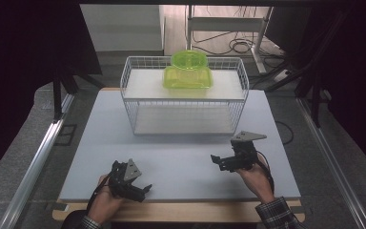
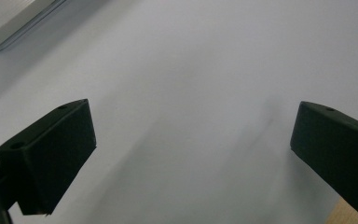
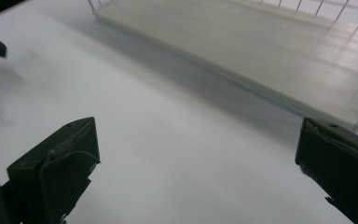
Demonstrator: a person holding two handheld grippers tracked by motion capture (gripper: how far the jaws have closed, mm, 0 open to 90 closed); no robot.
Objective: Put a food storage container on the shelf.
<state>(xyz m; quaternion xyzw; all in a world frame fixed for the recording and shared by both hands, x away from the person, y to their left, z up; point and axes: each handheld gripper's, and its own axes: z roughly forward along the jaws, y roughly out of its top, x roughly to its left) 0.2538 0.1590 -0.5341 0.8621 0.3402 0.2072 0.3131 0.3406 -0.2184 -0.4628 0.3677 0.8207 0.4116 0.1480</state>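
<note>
Your surface [image 1: 181,162] carries a wire rack [image 1: 184,95] at its far middle, long axis running left to right, open side toward you. On its upper shelf, right of centre, sits the green container [image 1: 188,71], its wide side facing you. Nothing lies between rack and claws. Your left claw [image 1: 142,189] and right claw [image 1: 218,161] hover near you, both spread wide, empty.
</note>
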